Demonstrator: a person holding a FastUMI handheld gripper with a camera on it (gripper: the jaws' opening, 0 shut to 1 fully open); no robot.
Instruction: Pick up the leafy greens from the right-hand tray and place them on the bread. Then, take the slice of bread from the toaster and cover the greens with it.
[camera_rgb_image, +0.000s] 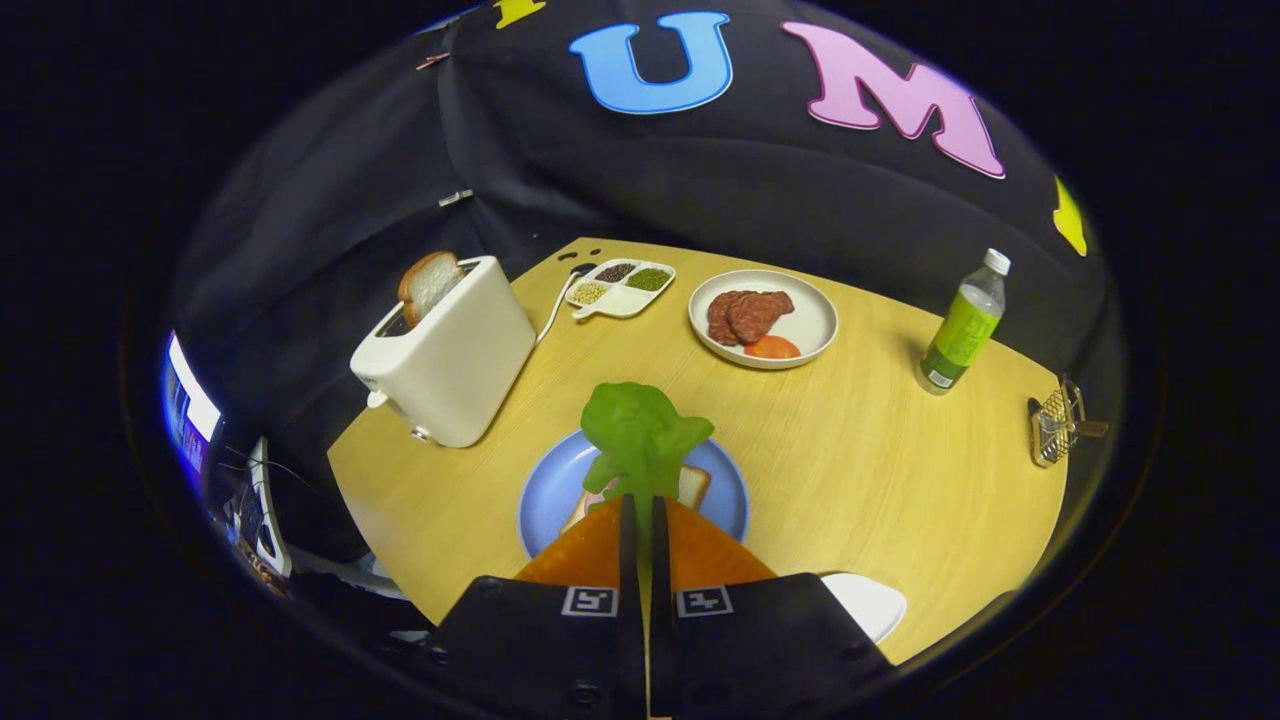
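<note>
Gripper view: gripper (645, 505) nearly closed, both fingers pinched on the stem end of the leafy greens (640, 435), leaf standing up and fanning out just ahead of the fingertips, long axis running straight on from the fingers. Directly beneath the leaf, the blue plate (545, 490) with a slice of bread (692, 485) lying flat on it, partly hidden behind the fingers and the leaf. Judged from that: greens lifted and carried over the target, not yet laid down. Coming move turns on one thing, the bread lying straight below and a touch beyond the fingertips, so a short drop and a release ought to land the leaf on the slice; leaf wider than the bit of bread that shows, so some overhang likely.

Taking the blue plate as landmark: toaster (455, 355) beyond it to the left, near, with the second slice (428, 285) poking up out of its slot; white plate of meat and tomato (765, 318) beyond it to the right; small divided dish (620, 288) further back between those two; green bottle (963, 325) well off to the right; wire holder (1055, 425) further right still at the edge of the worktop (870, 450); white tray (870, 600) just beside the plate on the near right, partly hidden by the gripper body, contents not visible
</note>
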